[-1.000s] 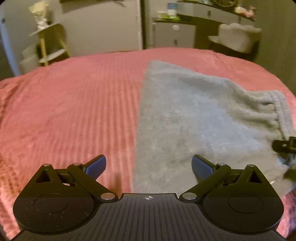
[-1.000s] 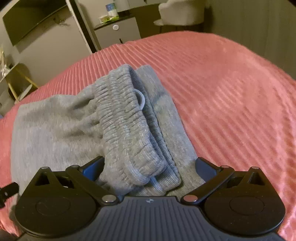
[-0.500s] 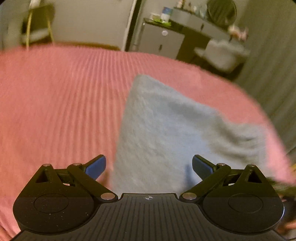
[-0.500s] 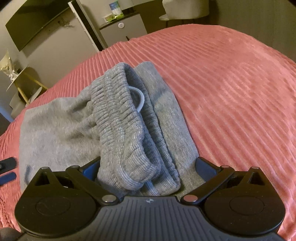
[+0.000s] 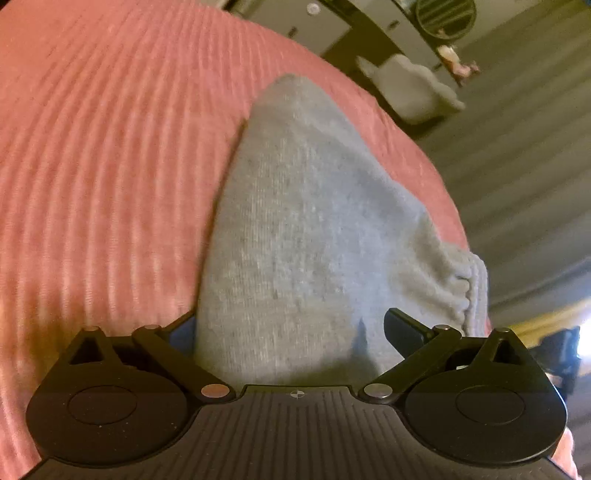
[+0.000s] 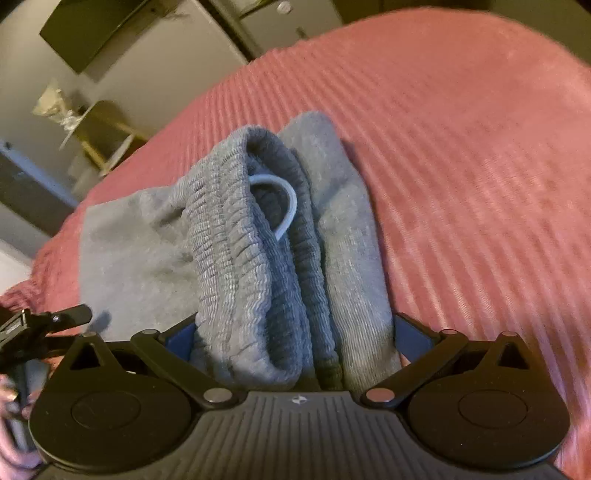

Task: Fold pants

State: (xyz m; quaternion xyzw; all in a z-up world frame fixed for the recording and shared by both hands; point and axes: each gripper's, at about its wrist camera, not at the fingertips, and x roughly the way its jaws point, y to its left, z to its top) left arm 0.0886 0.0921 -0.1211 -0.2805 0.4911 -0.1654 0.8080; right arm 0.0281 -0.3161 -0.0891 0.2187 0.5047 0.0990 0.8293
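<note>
The grey sweatpants [image 5: 295,229] lie folded on the pink ribbed bedspread [image 5: 92,166]. My left gripper [image 5: 291,332] is open, its jaws wide on either side of the near edge of the fabric. In the right wrist view the ribbed waistband [image 6: 251,258] with its white drawstring loop [image 6: 288,206] is bunched up between the jaws of my right gripper [image 6: 295,336], which is open with fingers on either side of the cloth. The left gripper's fingertip [image 6: 70,315] shows at the left edge there.
The bedspread [image 6: 461,166] spreads wide to the right of the pants. Beyond the bed stand a grey cabinet [image 5: 295,18], a pale armchair [image 5: 410,88], a round mirror [image 5: 445,16] and a yellow-legged shelf [image 6: 99,129].
My left gripper has moved forward and turned right, so the near edge of the pants now lies between its jaws. My right gripper has edged closer over the waistband; both jaws stay open.
</note>
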